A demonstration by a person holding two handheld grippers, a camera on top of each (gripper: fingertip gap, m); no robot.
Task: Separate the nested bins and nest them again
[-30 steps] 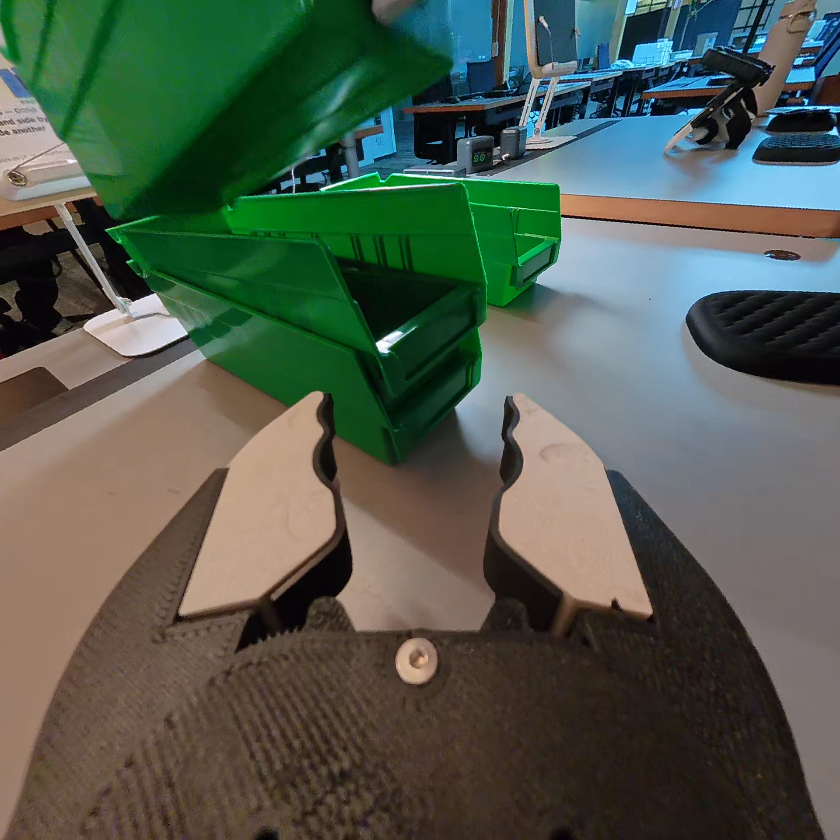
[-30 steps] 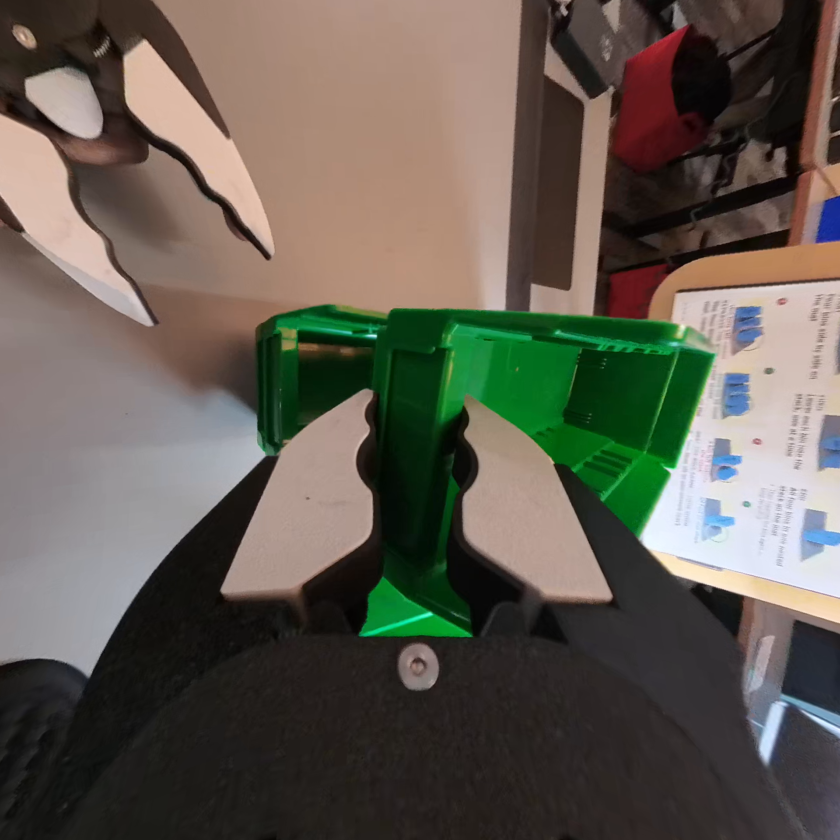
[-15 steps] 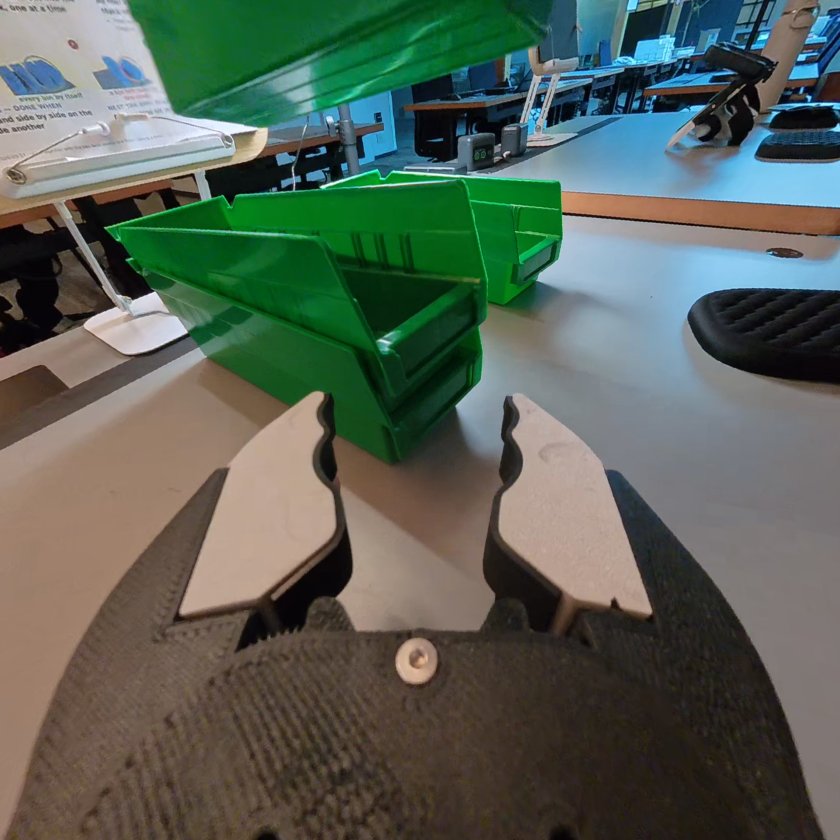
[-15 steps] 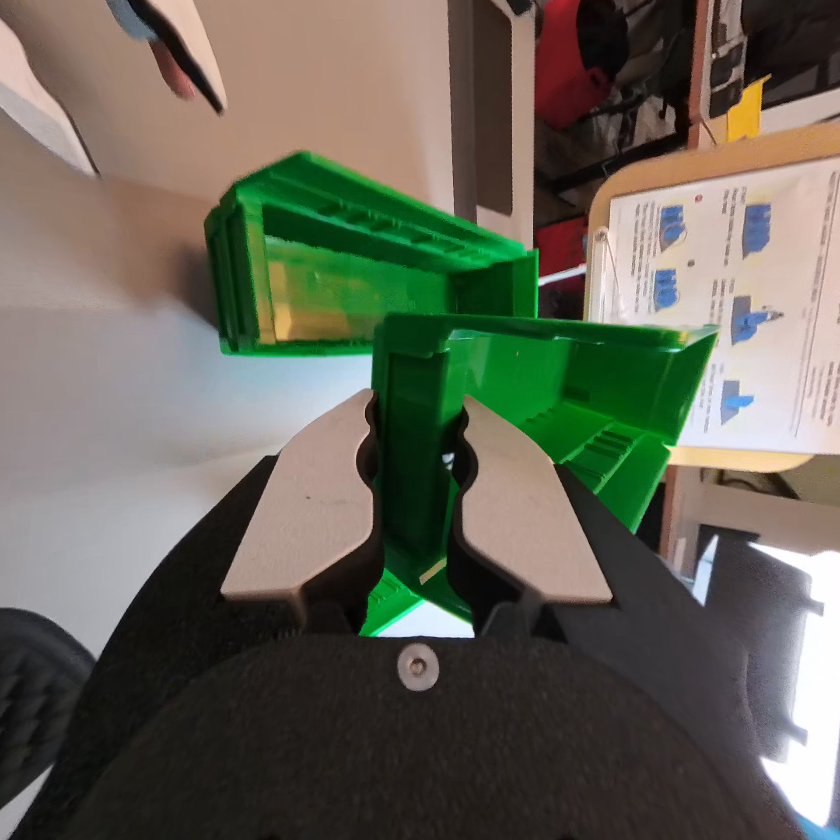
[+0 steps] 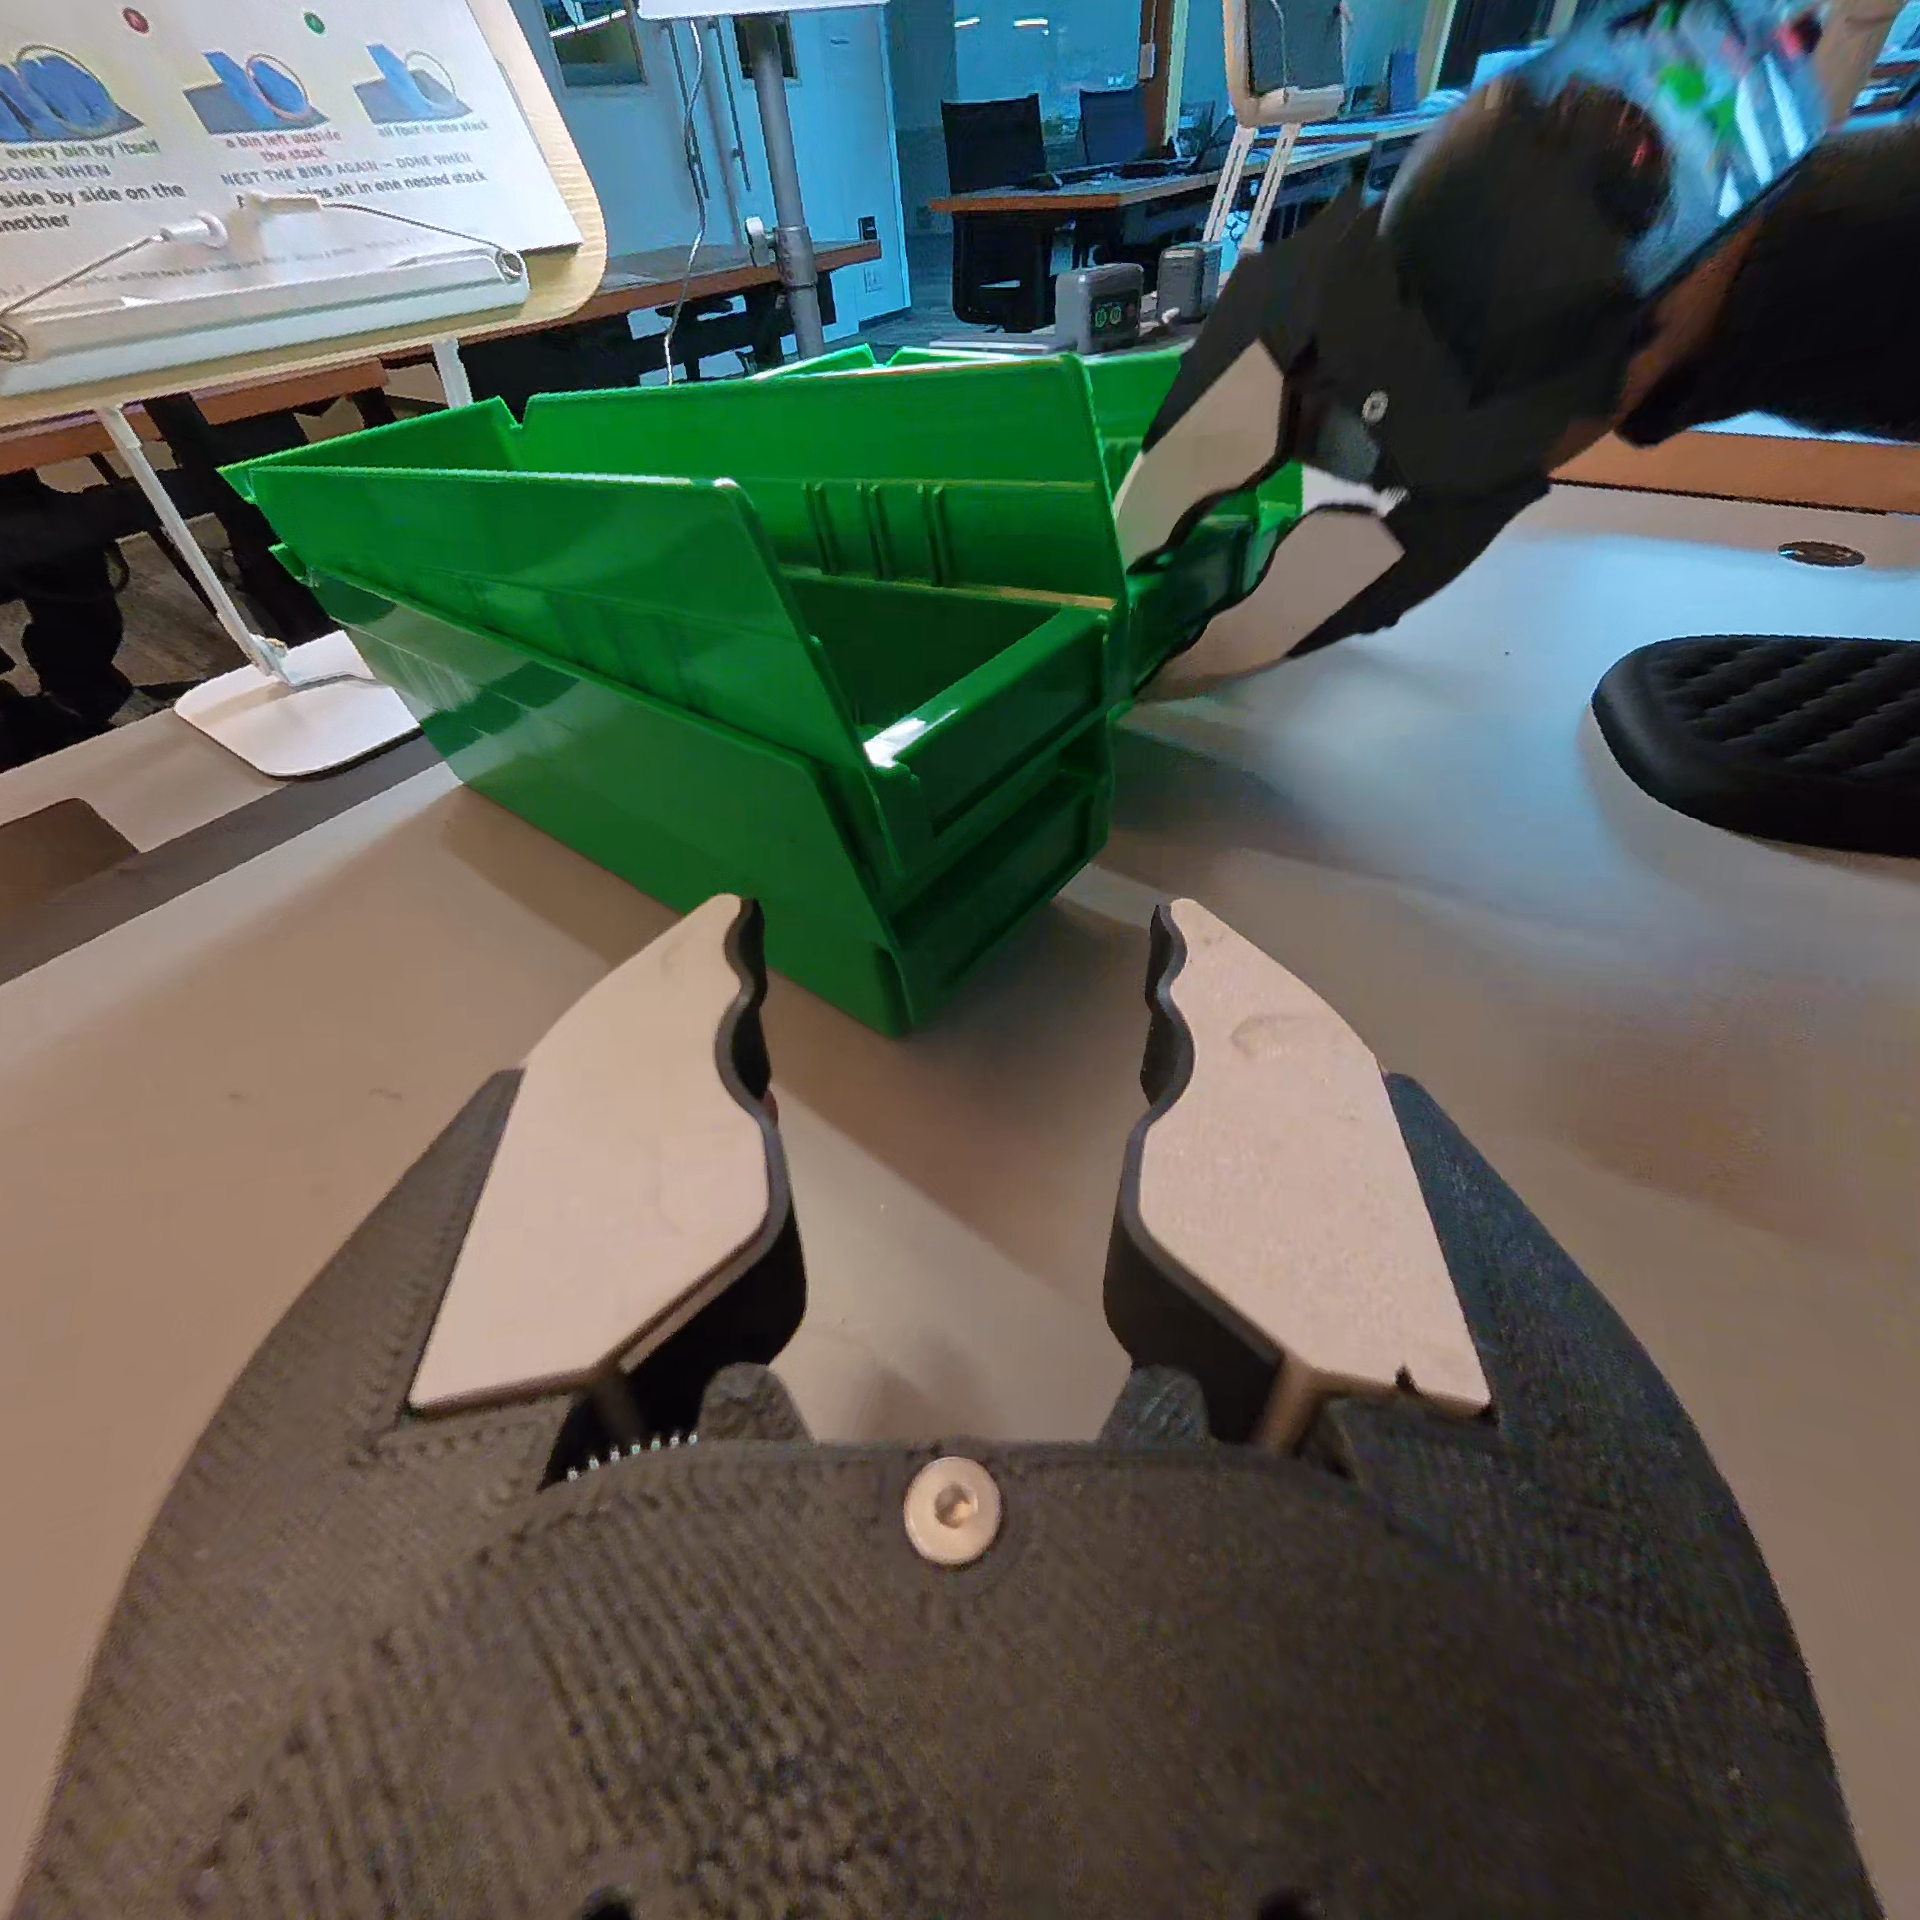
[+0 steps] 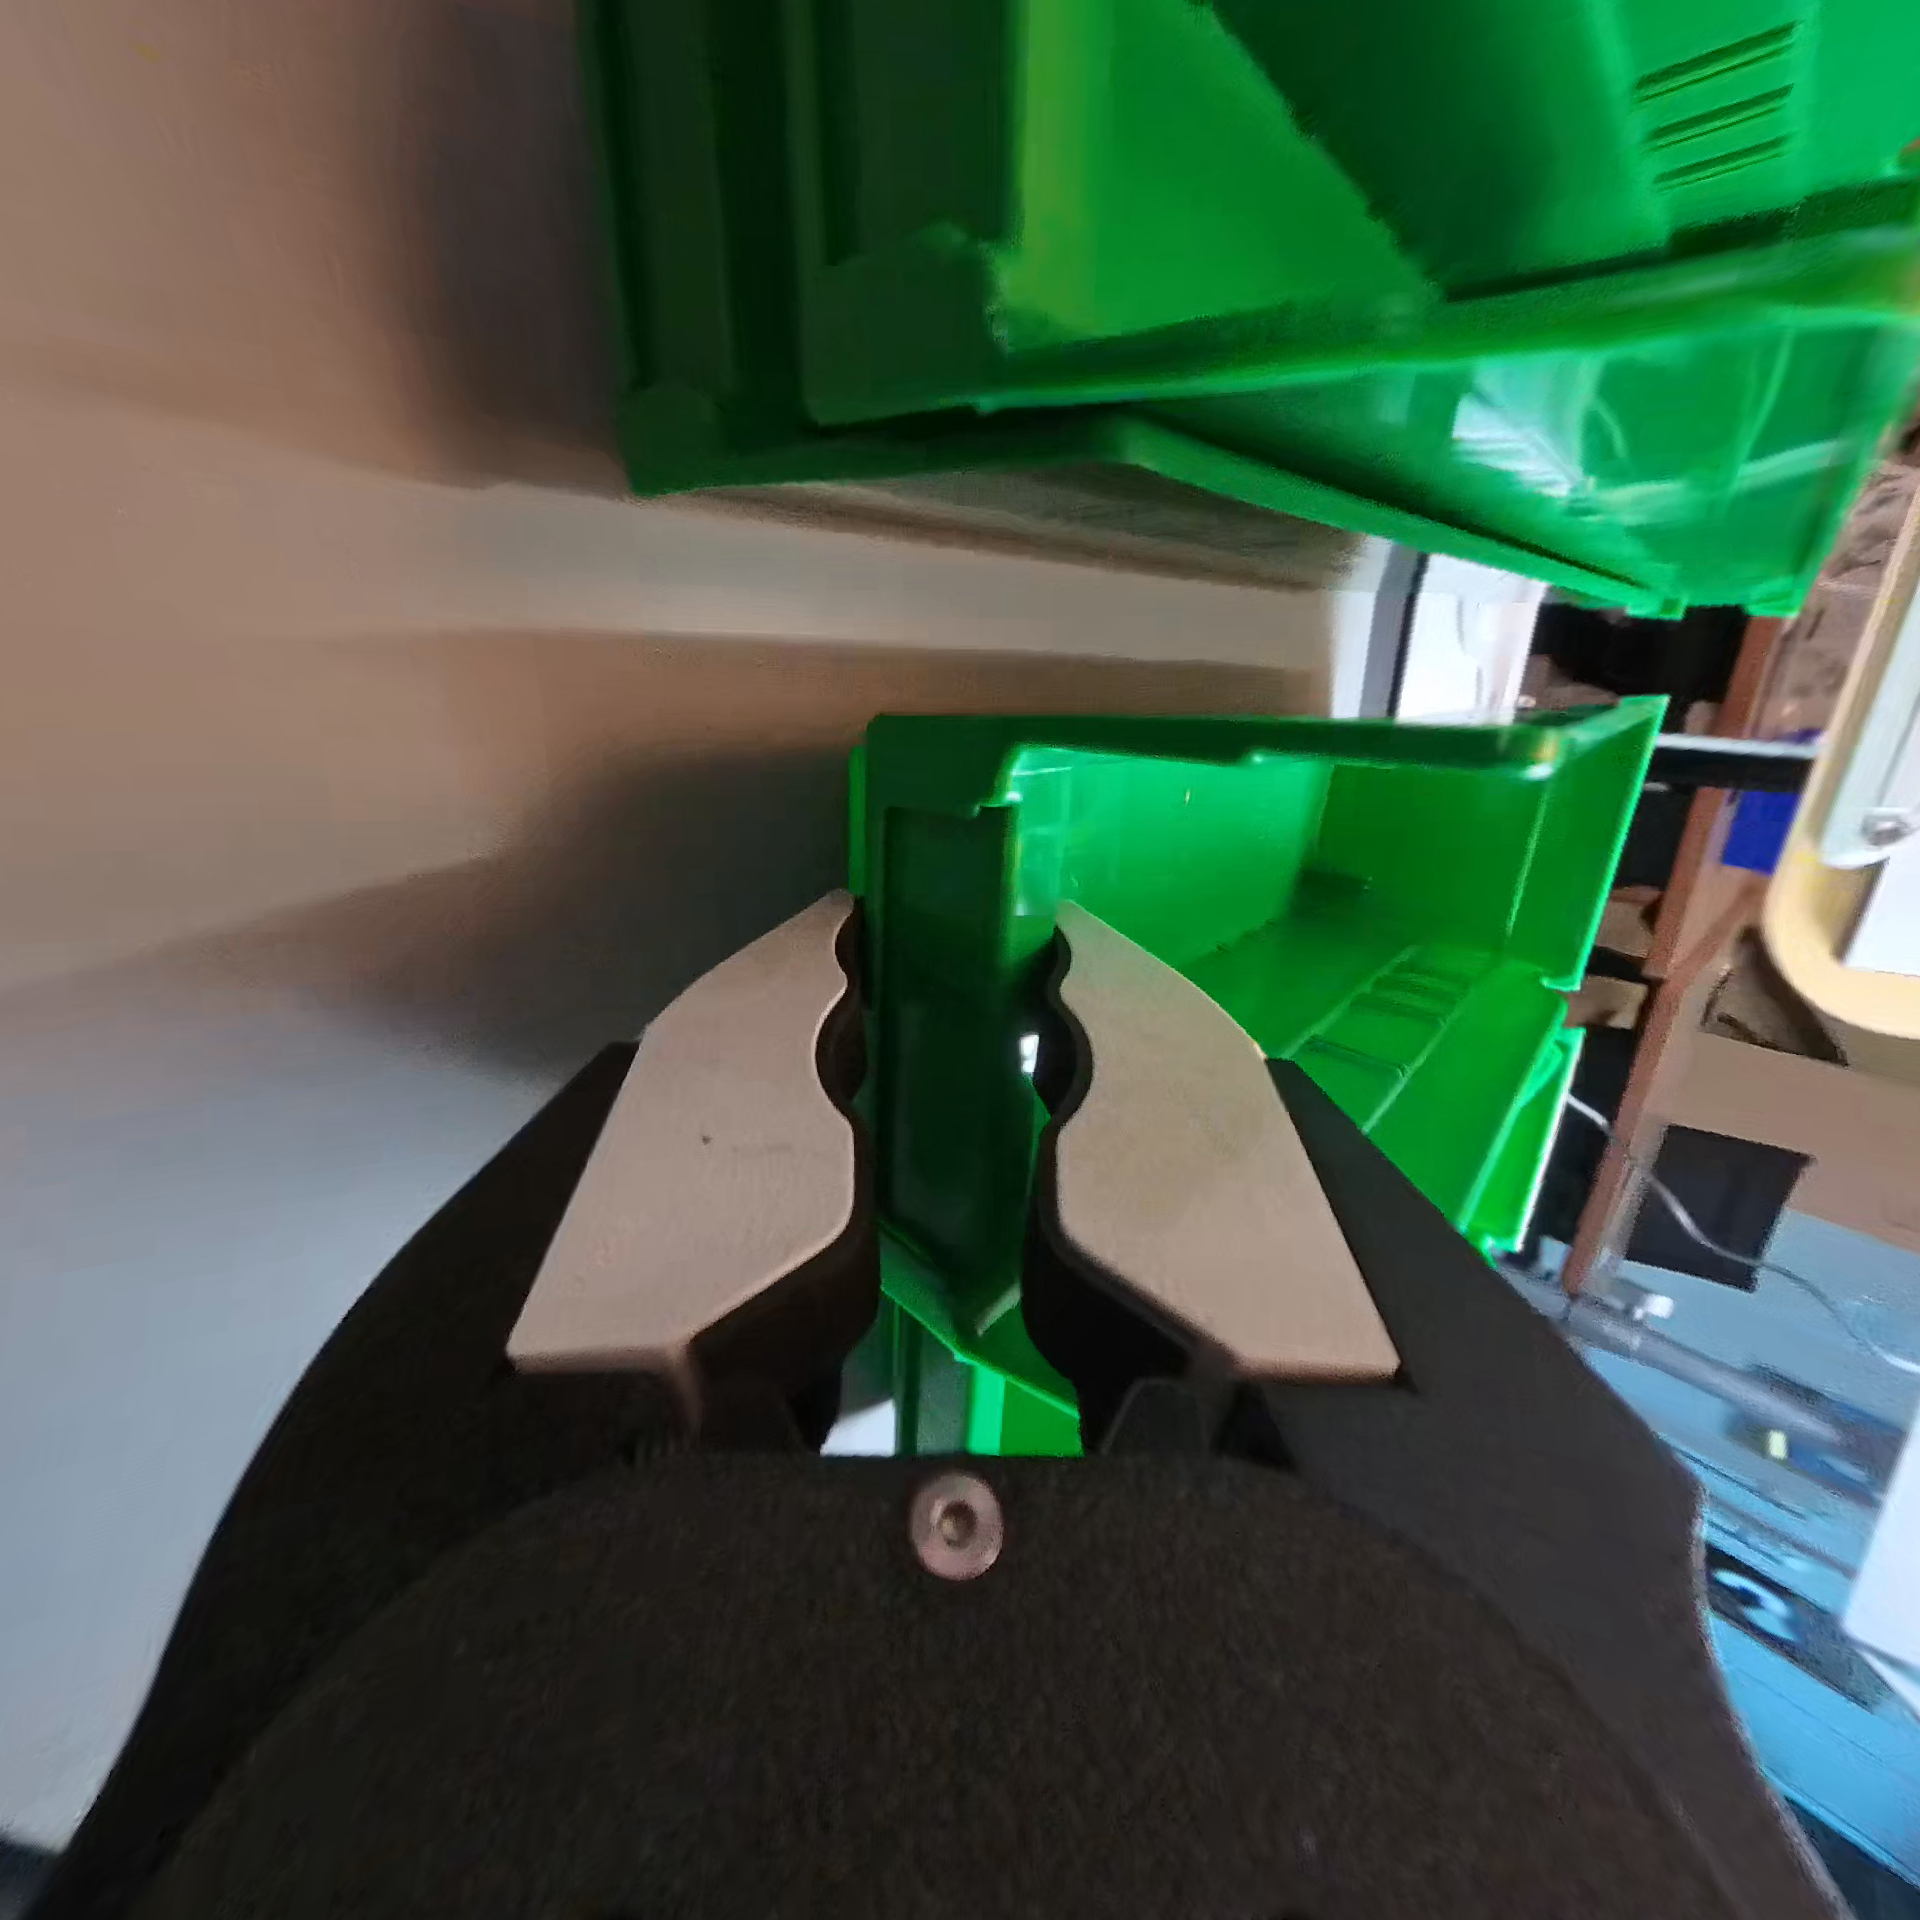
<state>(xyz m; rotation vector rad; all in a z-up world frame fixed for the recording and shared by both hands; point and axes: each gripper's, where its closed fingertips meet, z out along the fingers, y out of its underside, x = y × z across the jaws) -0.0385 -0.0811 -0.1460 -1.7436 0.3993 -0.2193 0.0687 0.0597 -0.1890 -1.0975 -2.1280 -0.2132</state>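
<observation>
Two green bins sit nested as a stack [image 5: 665,727] on the grey table [image 5: 1455,987], just ahead of my left gripper [image 5: 951,914]. It is open, empty and low over the table. My right gripper [image 6: 951,914] is shut on the front lip of another green bin [image 6: 1403,935]. In the left wrist view this gripper [image 5: 1164,592] is down near the table at the stack's far right end. The held bin [image 5: 1210,551] is mostly hidden behind the stack there. The stack fills the top of the right wrist view [image 6: 1143,260], blurred.
An instruction board on a white stand [image 5: 260,156] stands behind the stack on the left. A black textured pad [image 5: 1766,738] lies on the table at the right. Desks and chairs are farther back. My right fingertips sit around 20 cm from my left ones.
My right gripper has carried its green bin from high above the stack down to the table at the stack's far right. My left gripper has stayed open and still.
</observation>
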